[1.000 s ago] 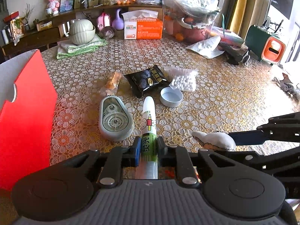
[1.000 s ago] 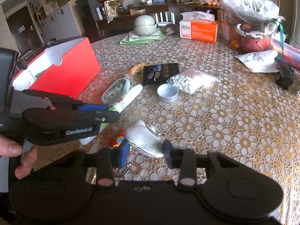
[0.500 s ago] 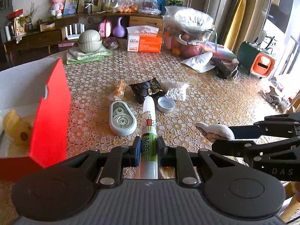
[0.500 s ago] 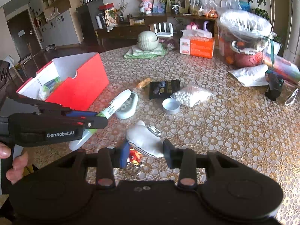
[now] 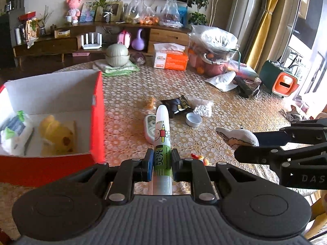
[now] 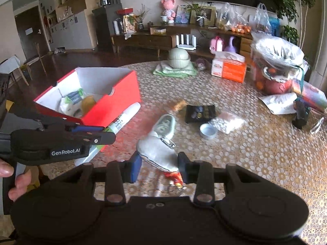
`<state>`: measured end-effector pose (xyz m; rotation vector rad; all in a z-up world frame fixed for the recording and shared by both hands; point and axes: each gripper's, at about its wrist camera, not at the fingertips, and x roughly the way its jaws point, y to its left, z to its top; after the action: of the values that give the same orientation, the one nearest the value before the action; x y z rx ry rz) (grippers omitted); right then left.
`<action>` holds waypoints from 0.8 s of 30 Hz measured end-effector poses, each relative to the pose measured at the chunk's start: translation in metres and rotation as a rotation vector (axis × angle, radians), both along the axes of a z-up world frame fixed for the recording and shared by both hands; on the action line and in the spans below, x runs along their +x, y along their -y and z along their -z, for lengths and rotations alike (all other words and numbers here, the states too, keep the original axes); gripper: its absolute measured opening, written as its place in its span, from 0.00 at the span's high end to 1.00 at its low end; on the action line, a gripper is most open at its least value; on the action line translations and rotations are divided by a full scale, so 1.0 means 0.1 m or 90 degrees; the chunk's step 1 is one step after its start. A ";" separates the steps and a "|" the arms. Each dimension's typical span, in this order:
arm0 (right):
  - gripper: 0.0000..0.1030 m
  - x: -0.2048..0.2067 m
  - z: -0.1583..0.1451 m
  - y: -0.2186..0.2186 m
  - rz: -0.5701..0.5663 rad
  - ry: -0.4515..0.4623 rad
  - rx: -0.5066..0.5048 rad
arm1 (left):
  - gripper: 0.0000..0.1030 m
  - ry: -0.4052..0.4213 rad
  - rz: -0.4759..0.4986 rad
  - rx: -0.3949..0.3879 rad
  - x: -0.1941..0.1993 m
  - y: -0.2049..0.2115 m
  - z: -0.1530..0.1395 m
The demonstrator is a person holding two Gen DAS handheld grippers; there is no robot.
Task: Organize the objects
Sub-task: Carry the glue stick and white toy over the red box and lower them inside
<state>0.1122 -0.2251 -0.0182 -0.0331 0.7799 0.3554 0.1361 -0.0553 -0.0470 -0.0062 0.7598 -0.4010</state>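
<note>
Left wrist, tool [image 5: 161,164] gripping smooth cylindrical tube [image 5: 162,134]

In the left wrist view, a tissue box [image 5: 170,59] sits at 12 o'clock on the far side of the table [image 5: 224,106]. A lidded green bowl [image 5: 117,57] rests on a folded cloth [image 5: 118,69] at 11, and a bagged pot [image 5: 214,51] stands at 1. Behind them a sideboard [image 5: 53,45] carries a pink doll [image 5: 73,6], a photo frame [image 5: 110,10] and tied bags [image 5: 147,14]. A router [image 5: 91,40] and a purple vase [image 5: 138,40] stand lower down. A yellow curtain [image 5: 263,20] hangs at 2 o'clock, with a green case [image 5: 281,79] below it.
</note>
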 end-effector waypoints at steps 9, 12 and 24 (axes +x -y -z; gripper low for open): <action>0.64 -0.01 -0.14 -0.47 -0.037 0.017 -0.013 | 0.84 0.018 -0.021 -0.006 -0.09 -0.46 -0.15; 0.64 0.00 -0.18 -0.64 -0.053 0.024 -0.017 | 0.84 0.021 -0.030 -0.007 -0.11 -0.62 -0.17; 0.64 0.16 -0.27 -1.27 -0.109 0.043 -0.032 | 0.84 0.037 -0.076 0.021 0.01 -1.29 -0.28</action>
<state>0.1287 -0.0977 0.0089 -0.1586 0.7201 0.4944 0.1373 0.0736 -0.0192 -0.0088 0.7056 -0.2739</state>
